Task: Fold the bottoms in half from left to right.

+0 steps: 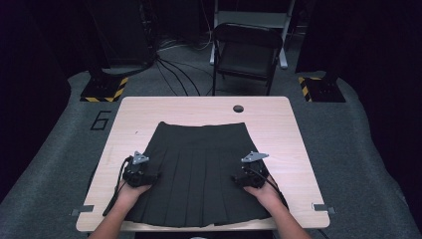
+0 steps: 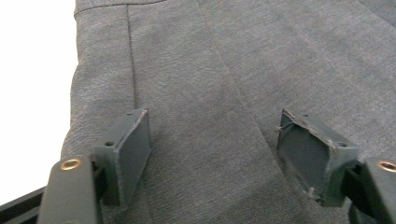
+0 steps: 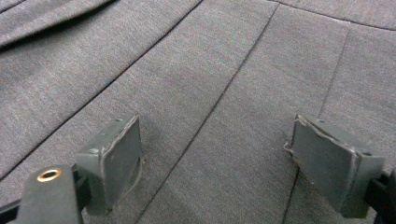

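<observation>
High view: skirt (image 1: 199,174) flat on table (image 1: 298,129), beneath left gripper (image 1: 142,172) and right gripper (image 1: 244,175), one by each side edge.
Left gripper view: jaws released, pleated cloth between and beyond.
Right gripper view: same, released, nothing clamped.

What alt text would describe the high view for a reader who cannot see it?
A black pleated fabric skirt lies flat on a light wooden table. A person holds the left hand-held gripper and right hand-held gripper on its side edges.

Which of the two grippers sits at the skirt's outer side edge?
The left gripper: its own view shows bare table just beyond the black pleated skirt. The right gripper sits over pleats, inside the edge.
</observation>
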The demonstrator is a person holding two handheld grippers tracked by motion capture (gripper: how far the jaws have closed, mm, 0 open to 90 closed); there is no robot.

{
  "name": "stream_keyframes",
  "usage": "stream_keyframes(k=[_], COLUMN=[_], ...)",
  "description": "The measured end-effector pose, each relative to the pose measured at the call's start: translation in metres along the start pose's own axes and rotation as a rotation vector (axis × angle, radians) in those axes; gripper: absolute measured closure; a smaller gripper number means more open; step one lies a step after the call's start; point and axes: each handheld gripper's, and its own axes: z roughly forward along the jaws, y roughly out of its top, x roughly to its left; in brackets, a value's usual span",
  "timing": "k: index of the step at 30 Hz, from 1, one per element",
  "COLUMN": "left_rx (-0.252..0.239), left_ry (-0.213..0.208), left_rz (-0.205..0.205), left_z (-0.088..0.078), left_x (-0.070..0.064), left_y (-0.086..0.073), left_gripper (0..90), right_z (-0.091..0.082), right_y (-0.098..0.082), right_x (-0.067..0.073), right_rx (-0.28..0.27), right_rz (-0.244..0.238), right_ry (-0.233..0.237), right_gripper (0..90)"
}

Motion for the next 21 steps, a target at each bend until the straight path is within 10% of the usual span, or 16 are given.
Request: stream_keyframes(k=[9,14,21], left_rx=[-0.041,-0.05,-0.078], left_ry=[-0.023,-0.051,-0.015], left_rz=[0.003,-0.089,-0.107], left_z=[-0.007,-0.011,-0.016], left_x=[0.004,0.016,0.024], left_y=[0.026,0.024,0.02], left_gripper=[33.8,34.1,35.4], right_z=[0.0,-0.001,-0.002], right_y=[-0.001,-0.003,-0.004], right_x=[0.001,0.002,0.003], right_rx=[-0.007,-0.01,-0.022], right_rz=[-0.001,0.011,-0.005], right_ry=[-0.017,-0.019,-0.028], right_gripper=[17.4,17.9,19.5])
